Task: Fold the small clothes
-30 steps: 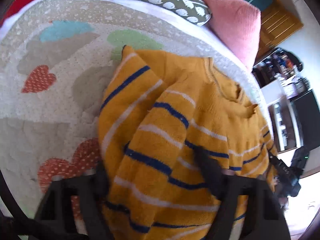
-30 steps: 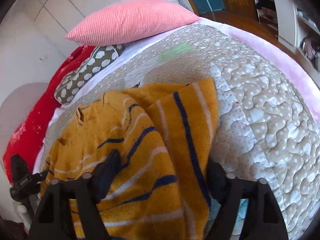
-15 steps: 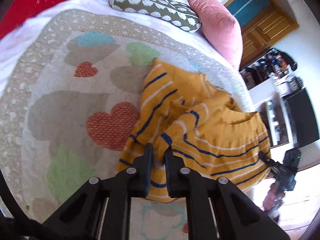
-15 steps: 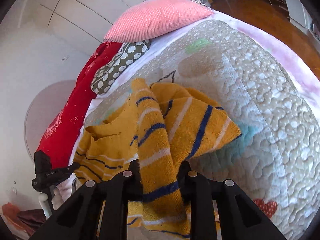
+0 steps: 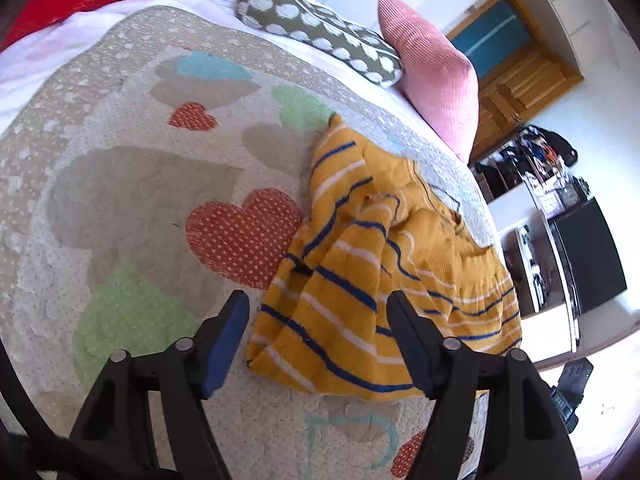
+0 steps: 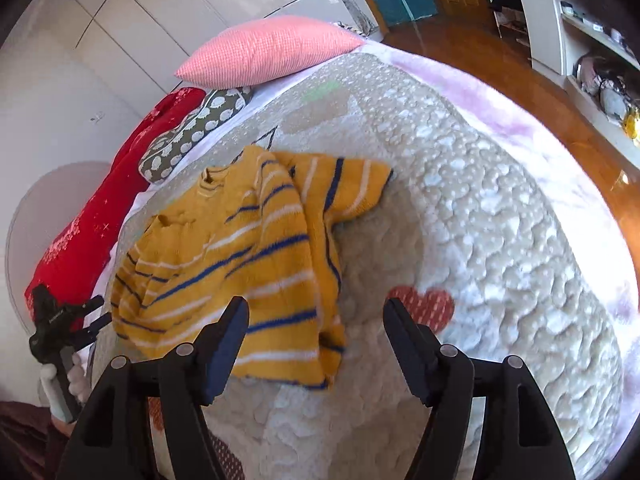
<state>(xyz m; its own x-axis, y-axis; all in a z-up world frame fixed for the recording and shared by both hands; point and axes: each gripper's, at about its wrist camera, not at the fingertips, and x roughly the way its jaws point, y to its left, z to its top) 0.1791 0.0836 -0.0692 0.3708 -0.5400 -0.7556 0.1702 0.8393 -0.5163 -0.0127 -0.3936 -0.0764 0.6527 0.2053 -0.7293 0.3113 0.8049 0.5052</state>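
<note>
Left gripper (image 5: 318, 322): fingers (image 5: 228, 332) spread wide, having just been opening, nothing pinched between them, poised above the near edge of the yellow striped sweater (image 5: 384, 272). Right gripper (image 6: 316, 326): fingers (image 6: 226, 334) likewise parted after just opening, no fabric clamped, held over the sweater's lower corner. Sweater lying crumpled on the quilt (image 5: 132, 208), sleeves folded loosely over the body, blue and white stripes showing, collar turned toward the pillows. Quilt patterned with red, green and blue hearts, spread over the bed (image 6: 500, 104). Beyond the sweater, at the head of the bed: pink pillow (image 5: 432, 76), beside it an olive spotted cushion (image 5: 316, 28), then a red blanket (image 6: 100, 216). Wooden floor (image 6: 500, 56) and shelves to one side of the bed.
</note>
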